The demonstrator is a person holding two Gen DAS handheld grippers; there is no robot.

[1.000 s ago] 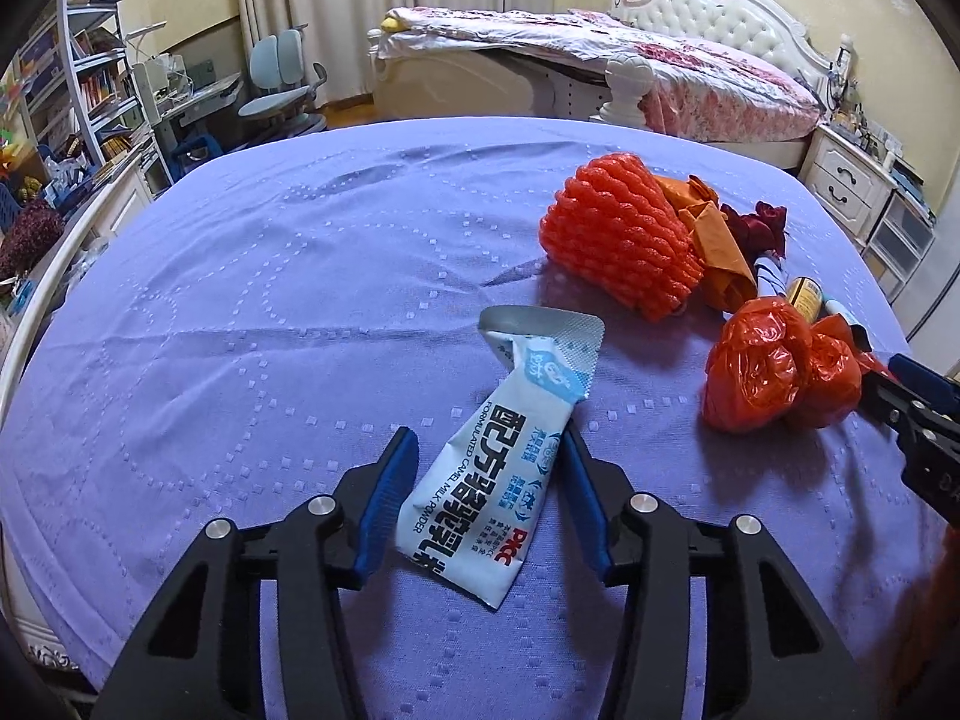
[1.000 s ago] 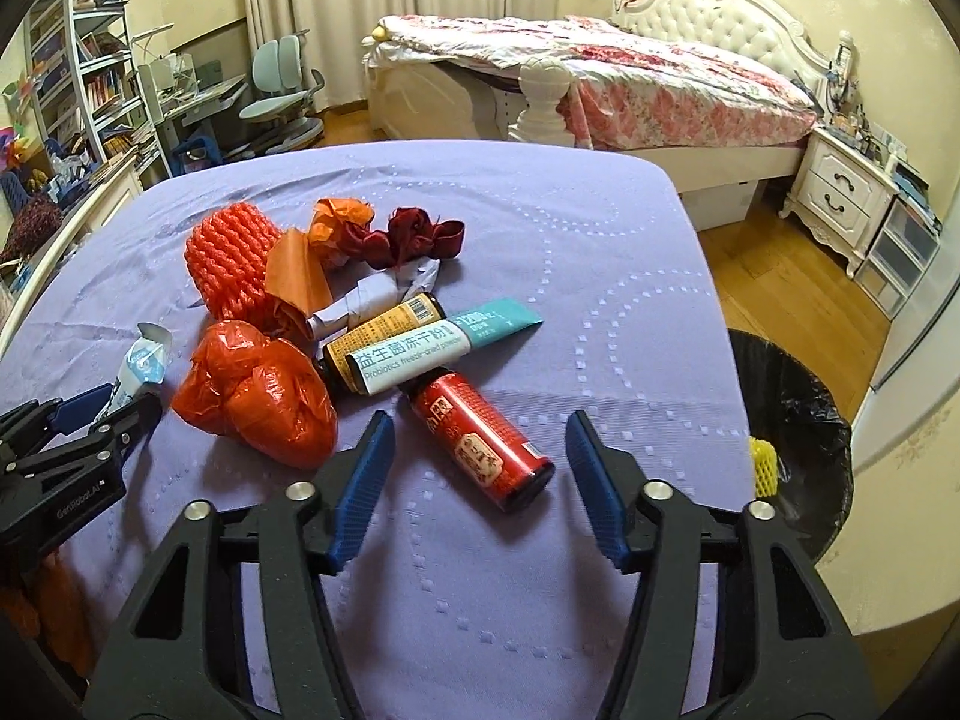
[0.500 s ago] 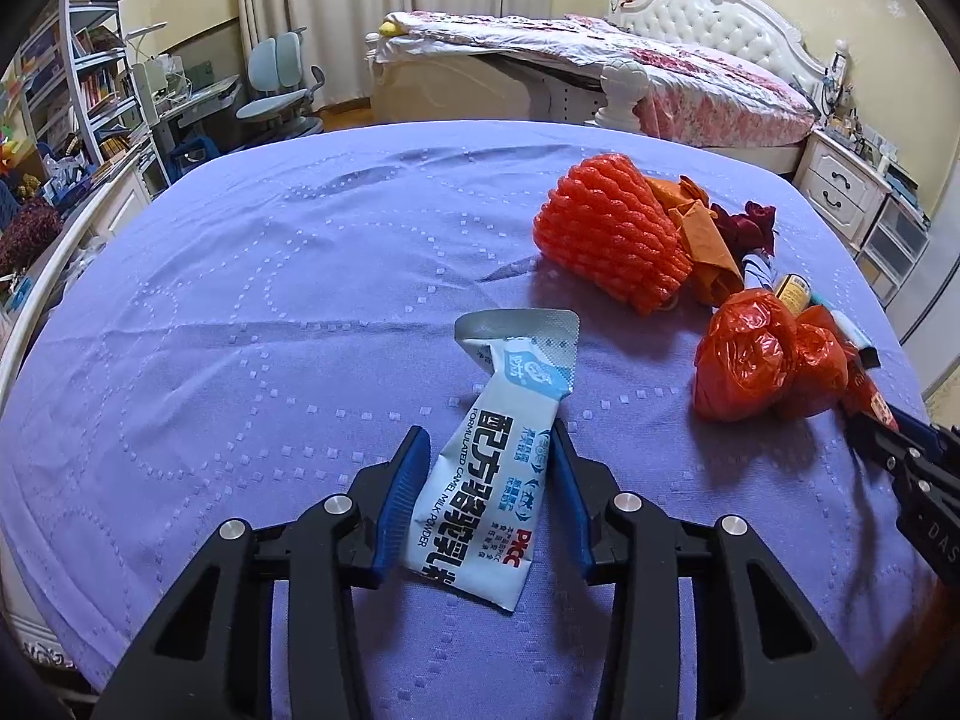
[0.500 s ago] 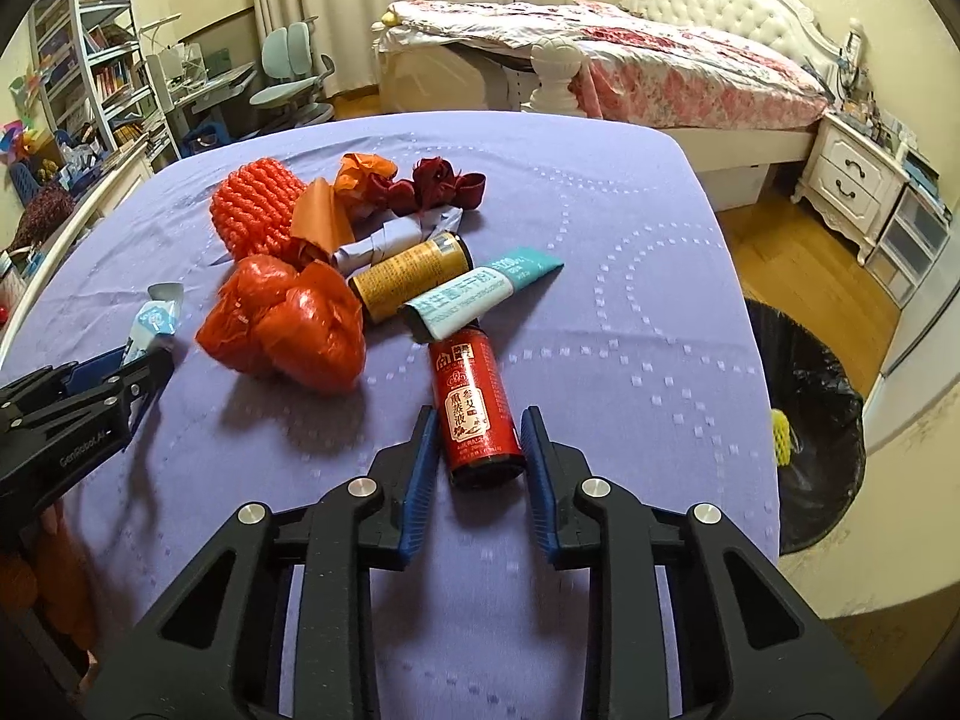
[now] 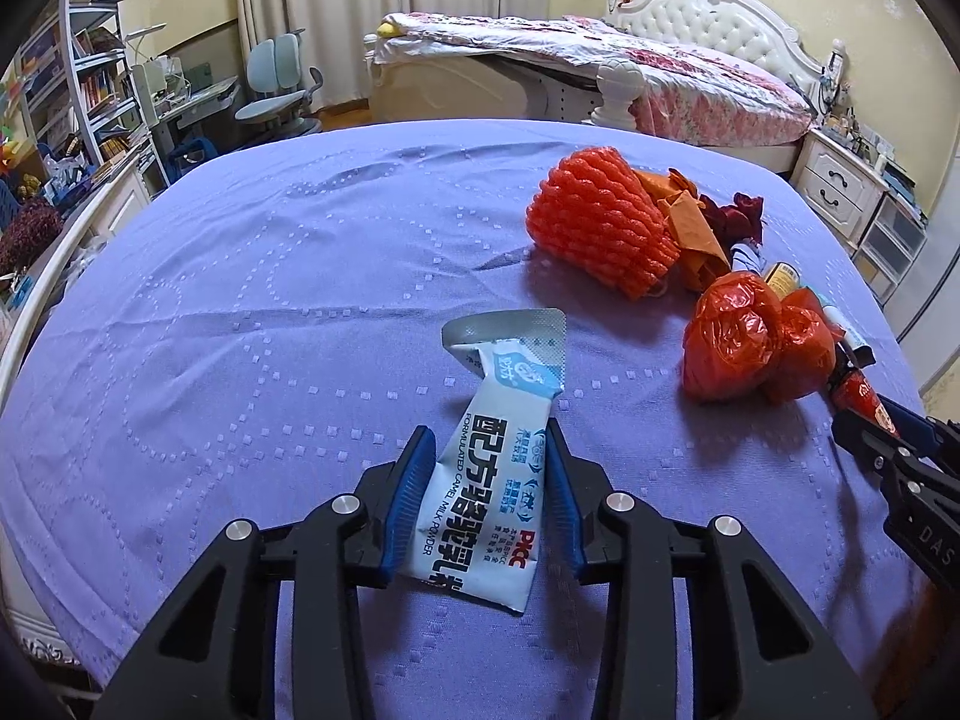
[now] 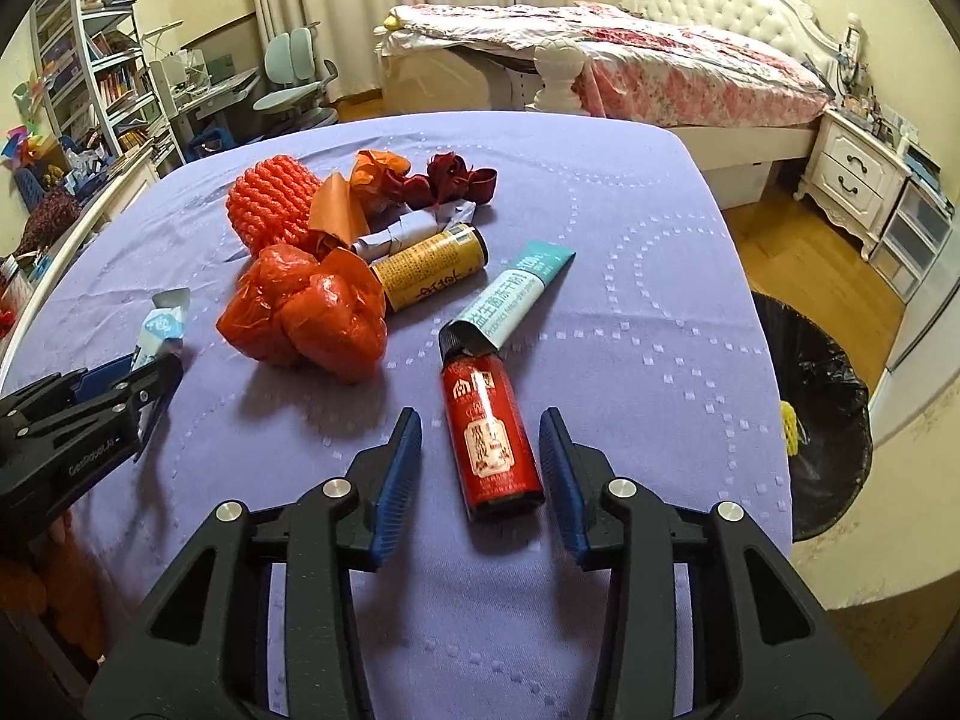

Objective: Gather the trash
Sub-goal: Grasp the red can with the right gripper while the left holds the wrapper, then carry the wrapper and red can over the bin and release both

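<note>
We are at the pickup: left gripper point(image 5: 487, 501) fingers clamped on the milk powder sachet point(image 5: 489, 501), right gripper point(image 6: 480, 480) fingers just reopened, apart around the red can point(image 6: 491, 438) between them; next, reclose and carry both to the trash bin point(image 6: 822, 420).

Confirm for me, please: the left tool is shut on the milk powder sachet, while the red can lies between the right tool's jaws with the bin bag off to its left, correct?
One detail is wrong: the black bin bag sits to the right of the red can, beyond the table edge, as the right wrist view shows. The rest holds: the left tool is shut on the milk powder sachet, and the can lies between the right tool's jaws.
</note>
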